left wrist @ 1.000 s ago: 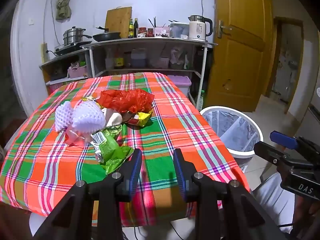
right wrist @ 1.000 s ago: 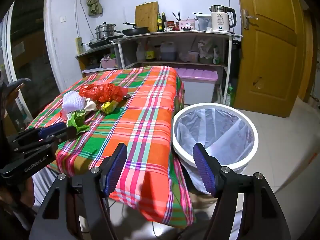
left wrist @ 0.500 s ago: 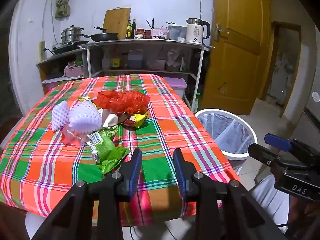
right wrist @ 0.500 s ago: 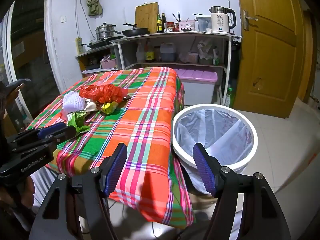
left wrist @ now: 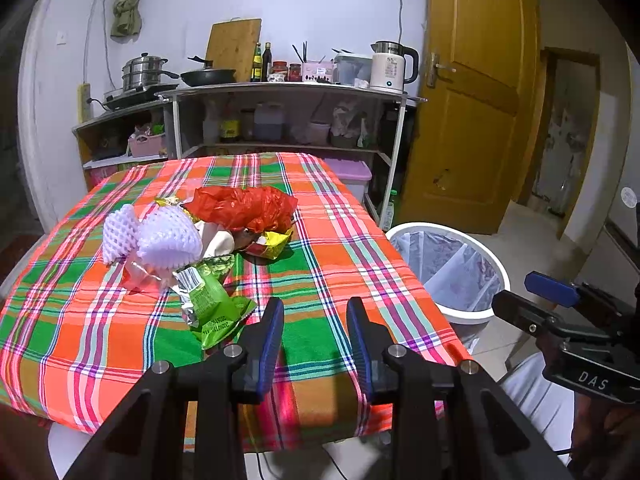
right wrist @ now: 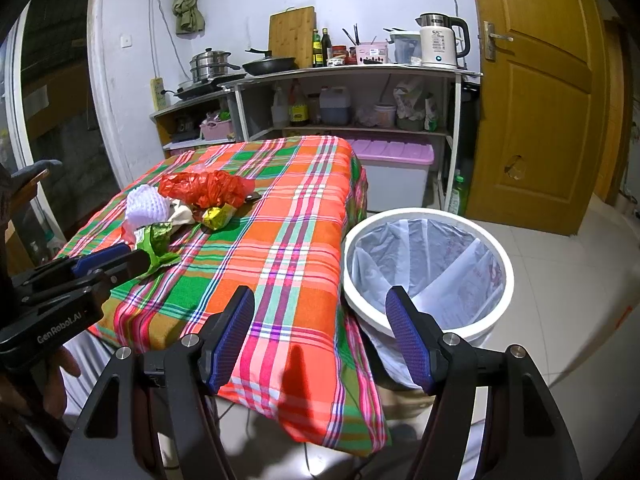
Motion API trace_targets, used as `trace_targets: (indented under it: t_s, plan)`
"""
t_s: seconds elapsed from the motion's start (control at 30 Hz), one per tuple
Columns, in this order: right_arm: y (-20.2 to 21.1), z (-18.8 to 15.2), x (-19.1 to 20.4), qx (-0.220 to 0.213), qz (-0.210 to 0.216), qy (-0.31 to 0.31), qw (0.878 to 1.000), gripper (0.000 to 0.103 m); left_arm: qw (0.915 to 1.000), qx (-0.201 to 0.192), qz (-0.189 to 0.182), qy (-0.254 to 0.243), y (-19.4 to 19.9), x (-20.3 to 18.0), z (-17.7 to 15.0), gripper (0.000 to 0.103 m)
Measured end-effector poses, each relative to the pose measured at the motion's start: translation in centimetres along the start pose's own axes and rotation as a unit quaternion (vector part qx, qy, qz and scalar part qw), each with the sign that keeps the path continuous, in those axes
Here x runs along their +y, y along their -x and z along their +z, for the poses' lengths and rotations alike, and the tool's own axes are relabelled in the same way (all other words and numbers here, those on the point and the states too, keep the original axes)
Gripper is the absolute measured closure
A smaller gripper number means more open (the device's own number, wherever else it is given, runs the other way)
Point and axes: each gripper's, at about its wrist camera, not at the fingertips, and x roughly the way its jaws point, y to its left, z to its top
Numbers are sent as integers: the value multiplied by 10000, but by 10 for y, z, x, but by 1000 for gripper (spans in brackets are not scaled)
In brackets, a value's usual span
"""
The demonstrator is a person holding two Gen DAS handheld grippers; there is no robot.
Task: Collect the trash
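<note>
Almost nothing has changed over the last second: both hands have kept their place at the near edge of the table, and only the left view has tipped a touch, so the far shelves sit slightly lower in it. No piece of trash has been picked up, so the collecting looks yet to begin.

Nearest, the left gripper (left wrist: 314, 330) has its fingers apart with nothing between them, over bare checked tablecloth (left wrist: 360, 264). The right gripper (right wrist: 320, 332) is spread wider, also empty, hanging over the table's corner with one finger on the side of the bin.

Just past the left fingers lies a green wrapper (left wrist: 212, 300), the closest piece and probably the easiest first grab. Behind it the trash sits in one heap near the middle of the table: two white foam nets (left wrist: 168, 238), a yellow wrapper (left wrist: 272, 238), a crumpled red plastic bag (left wrist: 244, 208), and something pale tucked underneath that I cannot make out for sure.

The white bin (right wrist: 496, 256), lined with a clear bag, stands on the floor right beside the table's right edge, and seems empty as far as the liner shows.

Nothing blocks the way to the heap or the bin. The pieces overlap, though, so pulling one may drag its neighbours.

Farthest back are shelves (left wrist: 280, 92) with a kettle (left wrist: 390, 66), pots, bottles, and a wooden door (left wrist: 476, 100).
</note>
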Motion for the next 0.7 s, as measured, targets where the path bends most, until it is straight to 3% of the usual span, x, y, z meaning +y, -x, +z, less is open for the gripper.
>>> trace_targets:
  t_s: [0.7]
  plan:
    - [0, 1, -1, 8, -24, -26, 10000, 34, 9999, 23, -167, 5, 0, 0, -3, 71]
